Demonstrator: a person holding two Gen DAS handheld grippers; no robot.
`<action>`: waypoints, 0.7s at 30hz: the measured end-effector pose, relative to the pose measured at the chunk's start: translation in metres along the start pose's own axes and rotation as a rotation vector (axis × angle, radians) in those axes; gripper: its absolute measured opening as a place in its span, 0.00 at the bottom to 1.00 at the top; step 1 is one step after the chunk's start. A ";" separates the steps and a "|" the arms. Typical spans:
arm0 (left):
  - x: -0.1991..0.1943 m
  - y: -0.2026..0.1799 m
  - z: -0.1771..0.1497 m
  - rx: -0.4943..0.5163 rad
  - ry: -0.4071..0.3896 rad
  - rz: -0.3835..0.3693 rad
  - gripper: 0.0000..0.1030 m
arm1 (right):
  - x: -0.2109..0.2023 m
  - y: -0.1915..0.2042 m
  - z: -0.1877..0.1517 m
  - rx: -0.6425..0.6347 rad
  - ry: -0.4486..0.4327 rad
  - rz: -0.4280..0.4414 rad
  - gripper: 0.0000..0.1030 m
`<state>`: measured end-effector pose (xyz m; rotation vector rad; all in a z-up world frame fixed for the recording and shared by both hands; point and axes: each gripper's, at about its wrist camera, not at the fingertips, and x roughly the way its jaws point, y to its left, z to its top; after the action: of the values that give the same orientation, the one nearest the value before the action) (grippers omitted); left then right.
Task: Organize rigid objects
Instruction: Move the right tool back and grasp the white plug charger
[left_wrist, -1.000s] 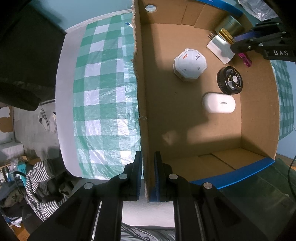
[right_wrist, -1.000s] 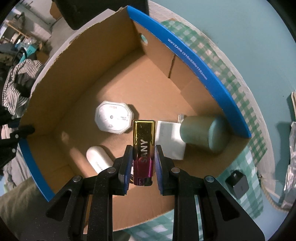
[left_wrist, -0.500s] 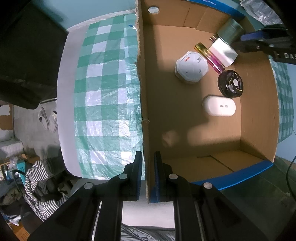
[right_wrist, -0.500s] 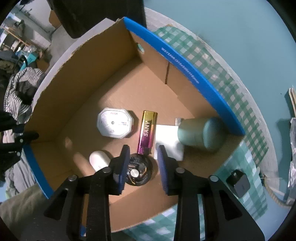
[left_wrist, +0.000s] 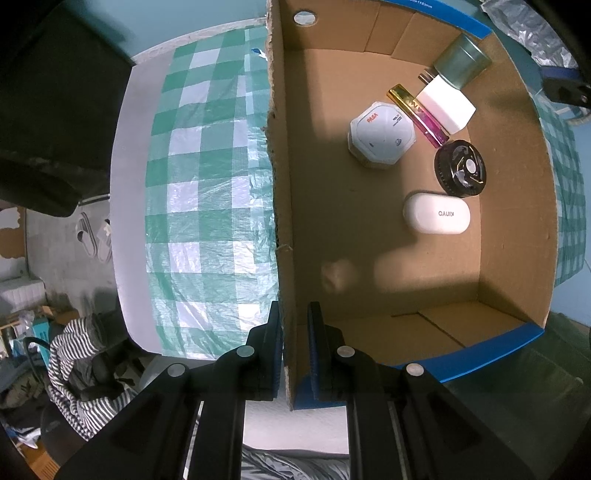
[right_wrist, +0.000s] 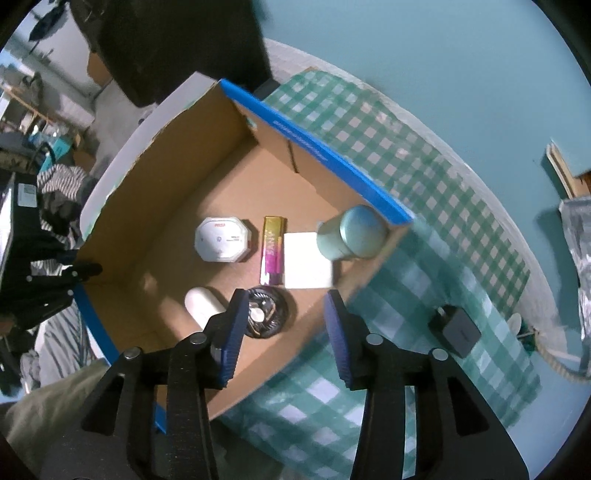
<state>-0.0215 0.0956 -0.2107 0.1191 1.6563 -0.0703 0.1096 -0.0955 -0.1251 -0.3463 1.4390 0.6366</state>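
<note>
— Six things are sitting inside the cardboard box (left_wrist: 517, 229), right?

— Yes. A white octagonal case (left_wrist: 382, 134) is lying toward the middle of the floor, and the gold and pink bar (left_wrist: 417, 114) is resting flat just beside it, touching the white charger block (left_wrist: 447, 107) on its other side.

— And the green cylinder (right_wrist: 351, 232)?

— It is standing in the corner, against the blue-edged wall, touching the charger block. Nearer the side wall, the black round fan (left_wrist: 461, 172) is lying just beside the white oval case (left_wrist: 437, 213).

— What is the left gripper (left_wrist: 294, 347) doing?

— It is pointing straight down and clamping the box's side wall, one pad outside and one inside, near the blue-taped corner.

— The right gripper (right_wrist: 284, 332)?

— It is hovering above the box with its jaws opening and nothing between them; the bar is lying free on the floor below, beyond its fingertips.

— Anything outside the box?

— A black adapter (right_wrist: 456, 330) is sitting on the green checked cloth (left_wrist: 207, 184), well apart from the box, and striped clothing (left_wrist: 74, 354) is lying heaped beyond the table edge.
</note>
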 end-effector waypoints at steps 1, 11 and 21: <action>0.000 0.000 0.000 -0.001 -0.001 0.001 0.11 | -0.002 -0.003 -0.003 0.013 -0.003 -0.001 0.44; 0.000 0.000 0.002 -0.012 -0.004 -0.002 0.11 | -0.016 -0.073 -0.044 0.244 0.006 -0.010 0.47; -0.001 0.000 0.002 -0.018 -0.003 0.000 0.11 | -0.008 -0.147 -0.090 0.504 0.048 -0.017 0.47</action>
<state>-0.0193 0.0950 -0.2103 0.1053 1.6535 -0.0563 0.1245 -0.2652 -0.1504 0.0240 1.5831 0.2360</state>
